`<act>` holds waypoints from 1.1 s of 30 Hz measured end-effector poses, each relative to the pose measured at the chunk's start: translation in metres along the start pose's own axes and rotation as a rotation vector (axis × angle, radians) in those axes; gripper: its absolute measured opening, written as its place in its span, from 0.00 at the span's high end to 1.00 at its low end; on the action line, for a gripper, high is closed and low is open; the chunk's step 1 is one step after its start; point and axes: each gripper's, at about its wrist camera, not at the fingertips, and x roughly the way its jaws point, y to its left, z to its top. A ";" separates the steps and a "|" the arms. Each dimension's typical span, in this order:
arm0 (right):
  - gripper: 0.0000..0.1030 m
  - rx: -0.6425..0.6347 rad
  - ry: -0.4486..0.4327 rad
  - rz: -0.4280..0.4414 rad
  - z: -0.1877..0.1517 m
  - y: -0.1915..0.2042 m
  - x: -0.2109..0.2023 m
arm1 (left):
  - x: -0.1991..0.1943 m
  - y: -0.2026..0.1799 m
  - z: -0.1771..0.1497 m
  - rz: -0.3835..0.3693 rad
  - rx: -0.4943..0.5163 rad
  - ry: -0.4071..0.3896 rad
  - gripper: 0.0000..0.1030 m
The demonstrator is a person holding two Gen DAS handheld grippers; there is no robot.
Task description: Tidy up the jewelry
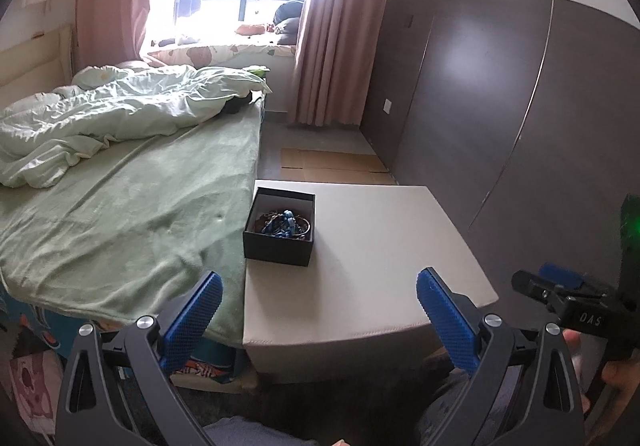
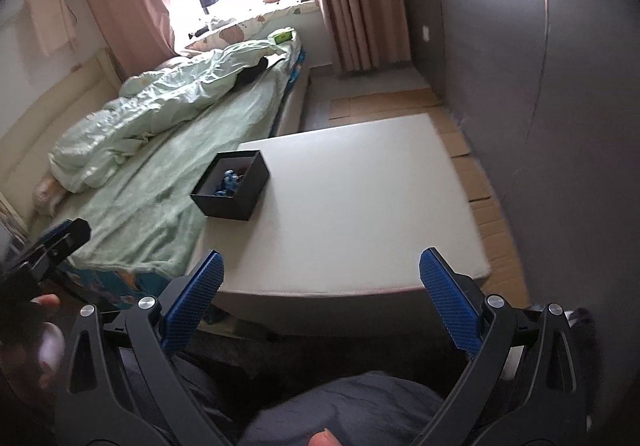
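Black jewelry box (image 1: 280,230), lid off, at the left edge of the white ottoman (image 1: 384,246) beside the bed (image 1: 128,205); inside, blue bead strand (image 1: 282,226) w/ a metal bangle (tangled, details unclear). Left gripper (image 1: 318,310) and right gripper (image 2: 320,286): both spread wide, holding nothing, above the near edge, well apart from the box.

Jewelry (image 1: 284,225) in box (image 1: 276,250) tangled, pieces indistinguishable.
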 end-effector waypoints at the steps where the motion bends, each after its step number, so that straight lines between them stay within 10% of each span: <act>1: 0.05 -0.011 -0.004 -0.015 -0.001 0.002 -0.001 | -0.002 -0.001 -0.003 0.001 0.002 -0.004 0.08; 33: 0.05 0.005 -0.047 -0.046 -0.037 0.007 -0.007 | 0.006 -0.017 -0.031 0.125 0.101 -0.071 0.08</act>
